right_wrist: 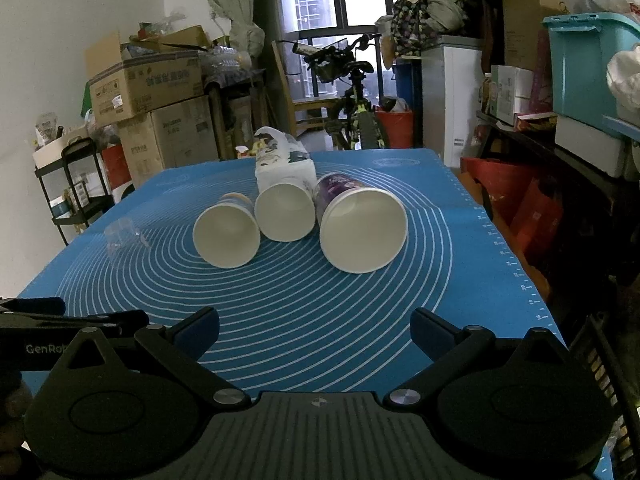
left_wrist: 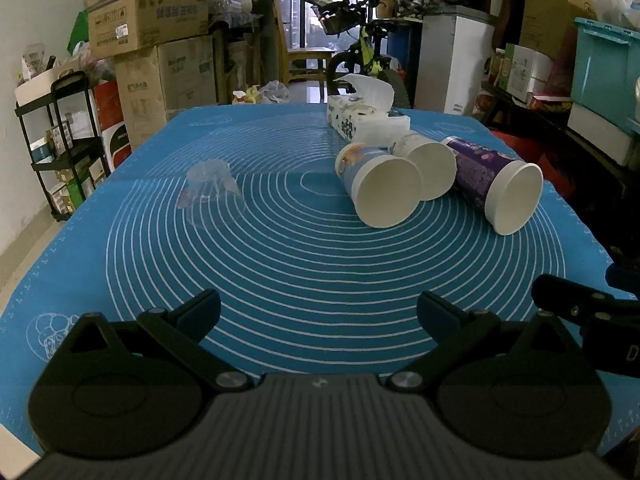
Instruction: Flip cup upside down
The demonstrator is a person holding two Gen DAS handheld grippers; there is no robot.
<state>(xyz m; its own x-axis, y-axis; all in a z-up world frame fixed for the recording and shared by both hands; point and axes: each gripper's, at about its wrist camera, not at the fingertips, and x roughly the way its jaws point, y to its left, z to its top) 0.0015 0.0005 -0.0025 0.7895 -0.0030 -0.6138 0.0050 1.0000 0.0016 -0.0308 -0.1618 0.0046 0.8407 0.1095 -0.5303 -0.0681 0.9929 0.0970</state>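
Observation:
Three paper cups lie on their sides on the blue mat (left_wrist: 304, 256), mouths toward me: a light blue one (left_wrist: 376, 184) (right_wrist: 228, 236), a white one (left_wrist: 426, 164) (right_wrist: 285, 210) and a purple one (left_wrist: 492, 180) (right_wrist: 358, 226). A clear plastic cup (left_wrist: 212, 188) (right_wrist: 122, 240) stands upside down at the left. My left gripper (left_wrist: 318, 312) is open and empty above the mat's near edge. My right gripper (right_wrist: 314, 326) is open and empty, also near the front edge, well short of the cups.
A tissue pack (left_wrist: 360, 114) (right_wrist: 282, 164) lies just behind the cups. The right gripper's body (left_wrist: 580, 312) shows at the left wrist view's right edge. Boxes (left_wrist: 148, 16), a black shelf (left_wrist: 60, 140), a bicycle (left_wrist: 360, 48) and bins surround the table.

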